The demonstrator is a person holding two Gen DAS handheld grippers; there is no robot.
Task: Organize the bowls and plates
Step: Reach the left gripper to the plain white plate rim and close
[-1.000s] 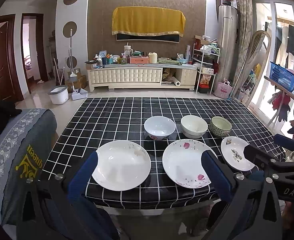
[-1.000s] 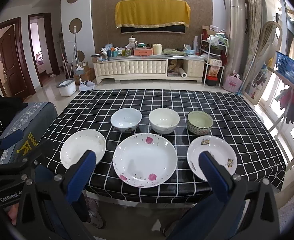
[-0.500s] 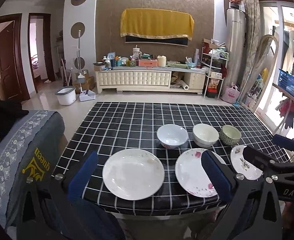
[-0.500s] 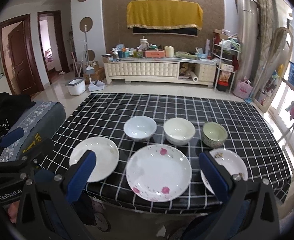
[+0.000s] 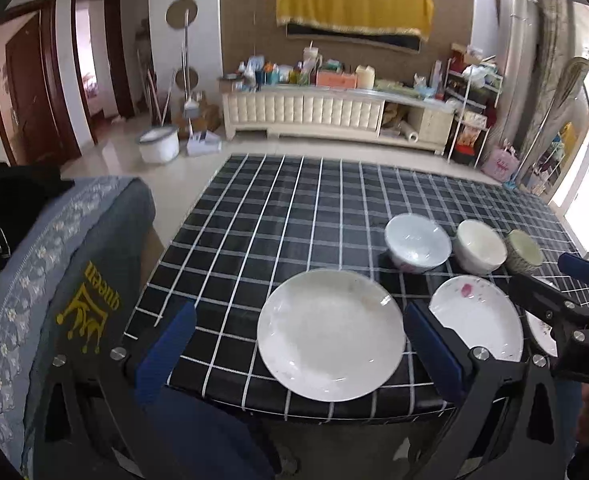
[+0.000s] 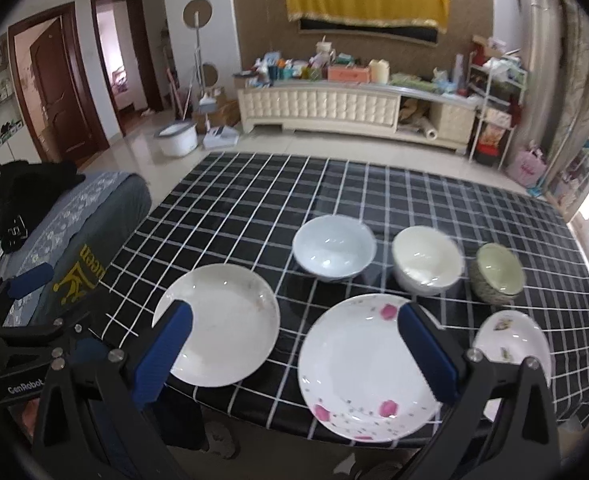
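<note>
Left wrist view: left gripper [image 5: 300, 346] spread wide, empty, plain white plate [image 5: 330, 334] between its fingers; right wrist view: right gripper [image 6: 296, 354] spread, empty, rose-patterned plate [image 6: 368, 366] just ahead, three bowls [image 6: 428, 266] beyond.

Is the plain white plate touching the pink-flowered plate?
Apart. The right wrist view shows black checked cloth between the plain white plate and the pink-flowered plate.

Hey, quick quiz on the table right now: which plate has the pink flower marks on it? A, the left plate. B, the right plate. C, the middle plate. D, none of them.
C: the middle plate carries pink flower marks, while the left plate is plain white and the right plate shows small yellowish motifs.
</note>
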